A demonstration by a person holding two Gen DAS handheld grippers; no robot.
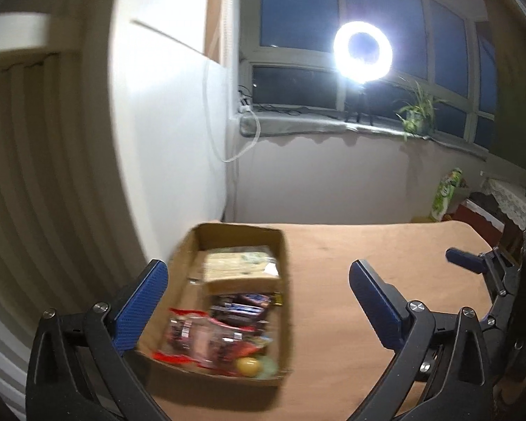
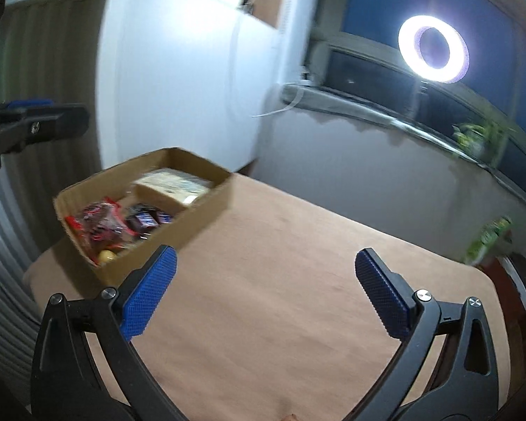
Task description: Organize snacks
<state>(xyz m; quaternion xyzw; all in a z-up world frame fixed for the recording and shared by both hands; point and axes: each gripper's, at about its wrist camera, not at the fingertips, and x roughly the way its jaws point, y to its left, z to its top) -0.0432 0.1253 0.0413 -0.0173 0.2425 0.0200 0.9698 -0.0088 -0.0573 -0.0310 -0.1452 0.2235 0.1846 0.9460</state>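
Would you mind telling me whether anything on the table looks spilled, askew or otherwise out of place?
Nothing stands out. The snacks all lie inside the cardboard box at the left of the table, and none has spilled onto the bare tabletop. Both views are motion-blurred, so small damage could not be seen.

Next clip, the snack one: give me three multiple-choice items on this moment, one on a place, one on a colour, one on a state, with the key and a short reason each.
1. Where do the snacks lie?
A. Inside the cardboard box
B. Spread over the table
C. On the windowsill

2. What colour are the gripper pads?
A. Red
B. Blue
C. Yellow

3. How does the right gripper stand?
A. Shut on a snack
B. Shut and empty
C. Open and empty

Key:
1 A, the packets all sit within the box walls, and the tabletop beside it is bare.
2 B, both pads are blue in the right wrist view.
3 C, its fingers are wide apart with only table between them.
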